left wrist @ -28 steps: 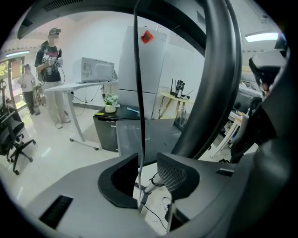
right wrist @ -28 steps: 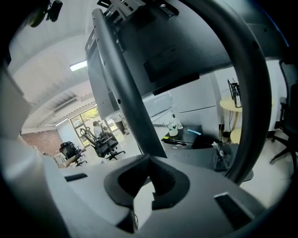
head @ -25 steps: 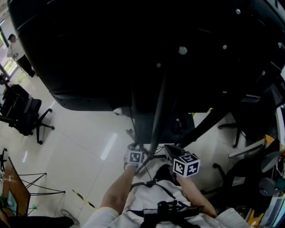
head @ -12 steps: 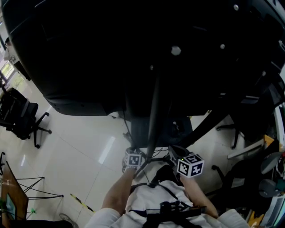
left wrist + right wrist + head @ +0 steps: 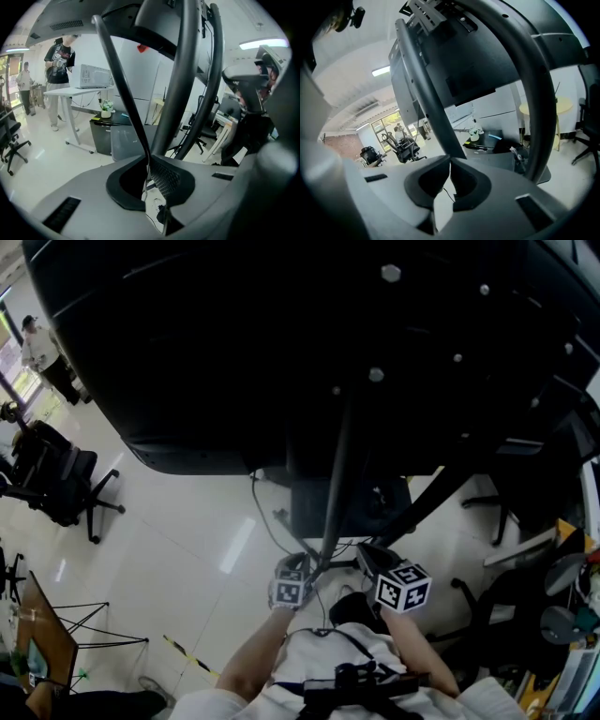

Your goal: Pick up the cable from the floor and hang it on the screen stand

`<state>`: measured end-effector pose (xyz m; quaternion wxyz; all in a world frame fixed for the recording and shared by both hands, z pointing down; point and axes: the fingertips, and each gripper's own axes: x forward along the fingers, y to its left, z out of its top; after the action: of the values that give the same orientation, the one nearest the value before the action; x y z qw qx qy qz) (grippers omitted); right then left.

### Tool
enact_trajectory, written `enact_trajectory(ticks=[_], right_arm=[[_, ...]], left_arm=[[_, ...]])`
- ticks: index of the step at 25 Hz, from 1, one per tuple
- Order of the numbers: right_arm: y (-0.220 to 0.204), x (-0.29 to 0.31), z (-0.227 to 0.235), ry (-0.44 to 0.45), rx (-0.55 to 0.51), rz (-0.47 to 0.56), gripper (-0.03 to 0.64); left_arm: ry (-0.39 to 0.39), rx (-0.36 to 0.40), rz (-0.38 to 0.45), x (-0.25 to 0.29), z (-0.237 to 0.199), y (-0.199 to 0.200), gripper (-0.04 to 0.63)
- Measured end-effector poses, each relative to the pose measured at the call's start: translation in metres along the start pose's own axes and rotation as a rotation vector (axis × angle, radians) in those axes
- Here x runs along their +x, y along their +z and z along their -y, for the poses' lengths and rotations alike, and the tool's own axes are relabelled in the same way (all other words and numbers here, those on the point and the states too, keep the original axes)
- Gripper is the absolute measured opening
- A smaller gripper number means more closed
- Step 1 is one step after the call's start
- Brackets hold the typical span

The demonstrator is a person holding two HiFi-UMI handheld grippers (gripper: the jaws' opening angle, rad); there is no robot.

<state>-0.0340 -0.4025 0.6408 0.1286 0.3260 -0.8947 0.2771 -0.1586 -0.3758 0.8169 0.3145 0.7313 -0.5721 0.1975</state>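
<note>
The back of the big dark screen (image 5: 328,343) fills the head view, with its black stand strut (image 5: 336,484) running down toward my hands. My left gripper (image 5: 302,564) is at the foot of the strut. Its jaws have just been closing and now pinch a thin cable (image 5: 266,526) that runs off across the pale floor. In the left gripper view the cable (image 5: 147,180) shows as a fine strand between the nearly closed tips of that gripper (image 5: 149,162). My right gripper (image 5: 367,559) sits just to the right, shut (image 5: 450,162). A thin strand shows behind its tips; whether it is pinched I cannot tell.
A black cabinet (image 5: 349,507) stands under the screen behind the strut. Office chairs (image 5: 61,479) are at the left, and more chairs (image 5: 506,521) and clutter at the right. A person (image 5: 42,351) stands far left. Thin tripod legs (image 5: 84,626) are at lower left.
My left gripper has lifted a little at the strut's foot, and a thin cable now runs up from the floor to it. The right gripper has barely shifted.
</note>
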Motion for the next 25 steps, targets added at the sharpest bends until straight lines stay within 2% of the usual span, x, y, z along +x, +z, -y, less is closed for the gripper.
enact_trajectory(ticks=[2, 6, 10, 15, 18, 23, 25], right_arm=[[-0.005, -0.009, -0.012, -0.001, 0.019, 0.010, 0.032], [-0.022, -0.029, -0.034, -0.018, 0.063, 0.033, 0.032], [-0.048, -0.056, -0.043, -0.071, 0.109, 0.056, 0.034], [-0.072, -0.094, -0.055, -0.156, 0.067, 0.092, 0.015], [-0.085, -0.105, -0.055, -0.199, 0.054, 0.085, 0.012], [-0.132, -0.105, -0.065, -0.066, 0.078, -0.043, 0.007], [-0.144, -0.113, -0.059, -0.041, 0.095, -0.055, 0.005]], left_arm=[[-0.035, 0.025, 0.025, -0.023, 0.016, 0.012, 0.026], [-0.085, 0.074, 0.045, -0.060, 0.040, 0.028, 0.026], [-0.146, 0.105, 0.065, -0.087, 0.066, 0.036, 0.026], [-0.219, 0.134, 0.074, -0.118, 0.093, 0.040, 0.026], [-0.248, 0.125, 0.093, -0.135, 0.107, 0.049, 0.026], [-0.303, 0.102, 0.112, -0.168, 0.136, 0.059, 0.026], [-0.319, 0.102, 0.112, -0.179, 0.149, 0.063, 0.026]])
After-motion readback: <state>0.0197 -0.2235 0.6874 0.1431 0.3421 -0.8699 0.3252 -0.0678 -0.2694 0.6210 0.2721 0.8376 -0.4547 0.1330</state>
